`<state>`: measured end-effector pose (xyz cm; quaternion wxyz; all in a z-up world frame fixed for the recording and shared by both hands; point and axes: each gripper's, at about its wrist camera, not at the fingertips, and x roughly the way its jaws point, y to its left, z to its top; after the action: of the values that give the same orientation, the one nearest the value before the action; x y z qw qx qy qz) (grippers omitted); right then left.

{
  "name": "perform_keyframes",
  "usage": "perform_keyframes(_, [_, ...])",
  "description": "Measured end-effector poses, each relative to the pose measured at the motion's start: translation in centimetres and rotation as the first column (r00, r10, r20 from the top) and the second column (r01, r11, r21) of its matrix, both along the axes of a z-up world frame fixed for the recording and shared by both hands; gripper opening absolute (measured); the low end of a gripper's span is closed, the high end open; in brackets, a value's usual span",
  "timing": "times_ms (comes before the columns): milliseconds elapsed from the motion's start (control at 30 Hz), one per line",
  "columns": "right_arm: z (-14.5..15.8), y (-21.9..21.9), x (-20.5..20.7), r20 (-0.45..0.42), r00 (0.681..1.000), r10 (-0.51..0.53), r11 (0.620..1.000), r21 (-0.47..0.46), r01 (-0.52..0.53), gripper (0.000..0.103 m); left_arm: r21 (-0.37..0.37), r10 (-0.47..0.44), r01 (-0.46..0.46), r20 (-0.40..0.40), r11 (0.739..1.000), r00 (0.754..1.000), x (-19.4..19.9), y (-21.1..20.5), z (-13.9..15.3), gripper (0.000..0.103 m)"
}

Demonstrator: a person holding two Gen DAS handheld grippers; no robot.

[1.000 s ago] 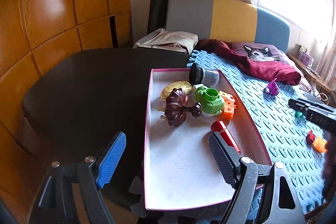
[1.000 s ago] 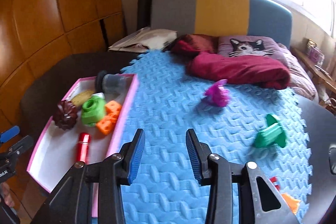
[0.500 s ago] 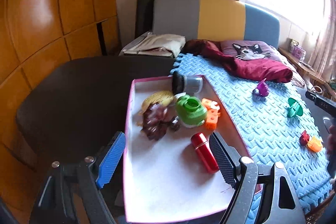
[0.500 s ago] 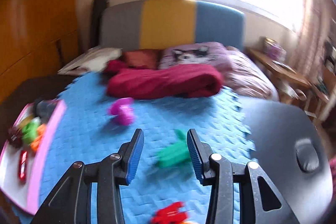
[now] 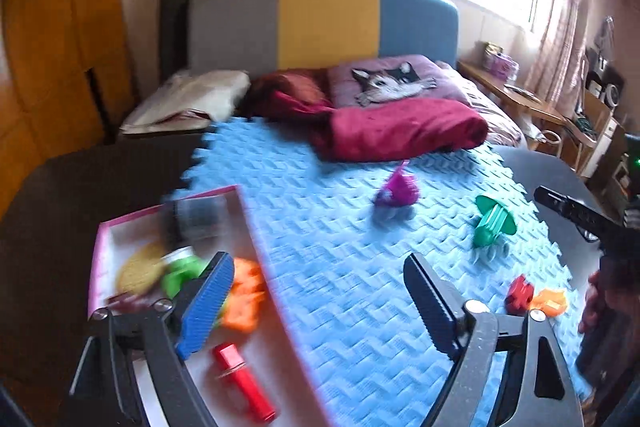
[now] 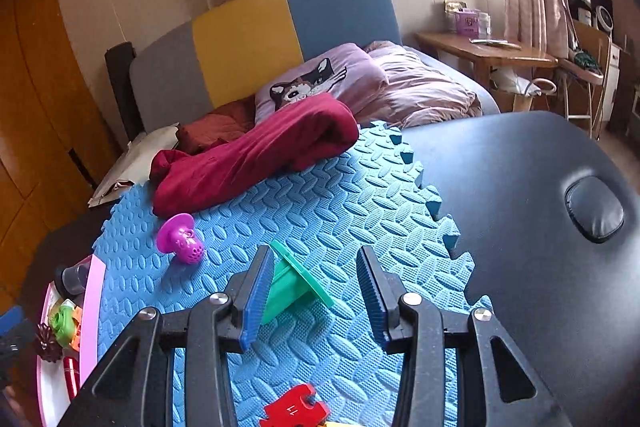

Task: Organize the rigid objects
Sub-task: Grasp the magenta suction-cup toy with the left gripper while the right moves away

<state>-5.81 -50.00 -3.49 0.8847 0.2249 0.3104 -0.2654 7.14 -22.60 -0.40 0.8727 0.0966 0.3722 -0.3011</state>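
Several toys in pink tray [image 5: 100, 247]; left gripper [image 5: 316, 303] opening, empty; right gripper [image 6: 316, 291] apart.

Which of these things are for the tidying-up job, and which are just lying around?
For the job: pink tray holding sorted toys; green toy, purple toy, red puzzle piece and orange toy on the blue foam mat; the right gripper, open around the green toy.

Just lying about: red blanket, cat pillow, wooden desk.

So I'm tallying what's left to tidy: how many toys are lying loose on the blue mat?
4: a purple toy near the red blanket, a green toy toward the mat's right side, and a red piece beside an orange piece at the near right edge. Others may be hidden.
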Motion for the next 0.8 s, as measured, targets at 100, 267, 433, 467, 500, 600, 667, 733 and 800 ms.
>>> perform_keyframes(100, [0.0,-0.6,-0.4,0.018,1.0,-0.019,1.0,0.025,0.018,0.043,-0.022,-0.032,0.03,-0.091,0.999,0.995,1.6,-3.2,-1.4,0.088])
perform_keyframes(267, [0.0,-1.3,-0.6,0.027,0.999,-0.032,0.998,0.064,0.03,0.043,-0.06,-0.036,0.025,-0.198,0.998,0.98,3.7,-7.5,-3.2,0.086])
perform_keyframes(433, [-0.3,-1.6,-0.5,0.027,0.999,-0.028,0.995,0.1,0.025,0.043,-0.058,-0.013,-0.001,-0.24,0.998,0.971,5.4,-10.7,-4.9,0.086])
perform_keyframes(467, [-0.3,-1.6,-0.5,0.03,0.999,-0.028,0.994,0.106,0.024,0.043,-0.051,-0.006,-0.007,-0.244,0.999,0.97,5.7,-11.1,-5.2,0.086])
perform_keyframes(500, [-0.3,-1.7,-0.6,0.034,0.999,-0.028,0.993,0.112,0.024,0.043,-0.046,0.003,-0.015,-0.248,0.999,0.969,6.1,-11.7,-5.5,0.086])
perform_keyframes(600, [-0.3,-1.9,-0.7,0.039,0.999,-0.033,0.991,0.128,0.028,0.043,-0.029,0.037,-0.044,-0.222,0.999,0.974,7.0,-12.7,-6.0,0.087])
perform_keyframes(667, [-0.4,-1.8,-0.6,0.037,0.999,-0.025,0.991,0.135,0.02,0.043,-0.024,0.051,-0.057,-0.203,0.998,0.978,7.6,-13.3,-6.0,0.088])
perform_keyframes(733, [-0.4,-1.7,-0.4,0.037,0.999,-0.016,0.991,0.137,0.011,0.044,-0.023,0.049,-0.054,-0.193,0.998,0.98,8.2,-13.7,-6.0,0.089])
perform_keyframes(800, [-0.4,-1.6,-0.3,0.034,0.999,-0.01,0.991,0.135,0.005,0.044,-0.007,0.033,-0.035,-0.161,0.999,0.986,8.5,-14.6,-6.1,0.092])
